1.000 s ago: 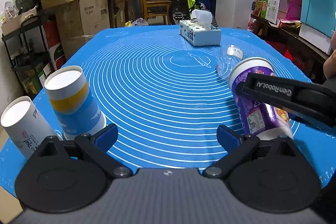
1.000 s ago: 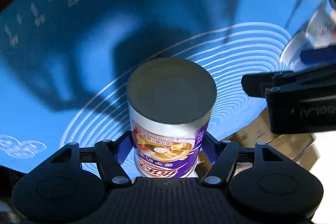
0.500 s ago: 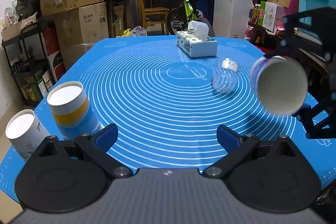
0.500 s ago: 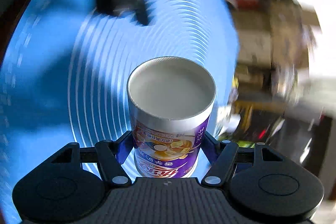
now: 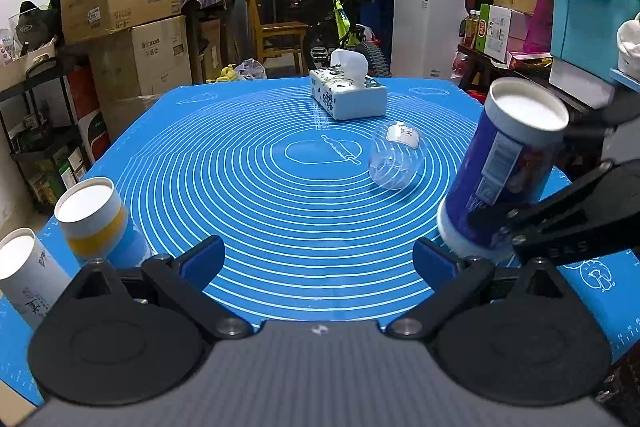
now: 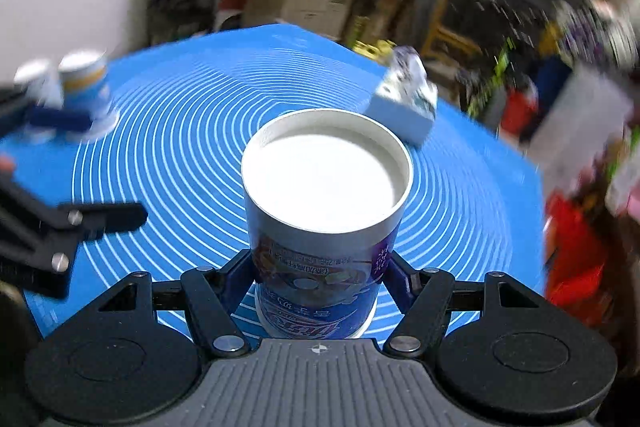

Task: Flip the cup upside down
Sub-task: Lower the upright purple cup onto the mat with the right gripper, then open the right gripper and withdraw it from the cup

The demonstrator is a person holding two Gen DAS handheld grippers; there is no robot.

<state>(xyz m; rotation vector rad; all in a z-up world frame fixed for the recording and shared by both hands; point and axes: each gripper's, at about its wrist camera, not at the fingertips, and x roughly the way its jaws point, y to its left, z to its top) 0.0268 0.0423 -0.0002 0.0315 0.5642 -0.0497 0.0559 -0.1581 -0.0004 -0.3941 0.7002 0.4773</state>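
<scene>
1. The purple cup (image 5: 502, 171) is at the right side of the scene, held above the blue mat (image 5: 280, 187) with its closed white base uppermost and its wide rim down near the mat; it leans, base tipped toward the far right, and I cannot tell whether the low rim touches the mat
2. The right tool (image 6: 320, 279) is clamped on the purple cup, one blue pad on each side of its printed wall, gripping nearer the rim end than the base
3. The left tool (image 5: 316, 259) is at the near edge of the bench with its fingers apart and nothing between them
4. The flip looks almost complete; what is left, in my judgement, is to level the cup and set it down on its rim
5. To do that well: bring the cup's axis straight up before lowering, so the whole rim lands together and not on one edge; a paper cup landing on one edge could skid or buckle
6. Lower slowly, let go only once the rim sits flat, then draw the tool back along the fingers, not sideways, so the pads do not drag the light cup over
7. Keep the landing spot to the near right: a clear plastic cup (image 5: 396, 161) lies on its side just left and further off, the tissue box (image 5: 348, 95) is well beyond
8. Two more paper cups, the yellow-banded cup (image 5: 96, 219) and white cup (image 5: 24, 275), stand inverted at the near left, well apart from the work
</scene>
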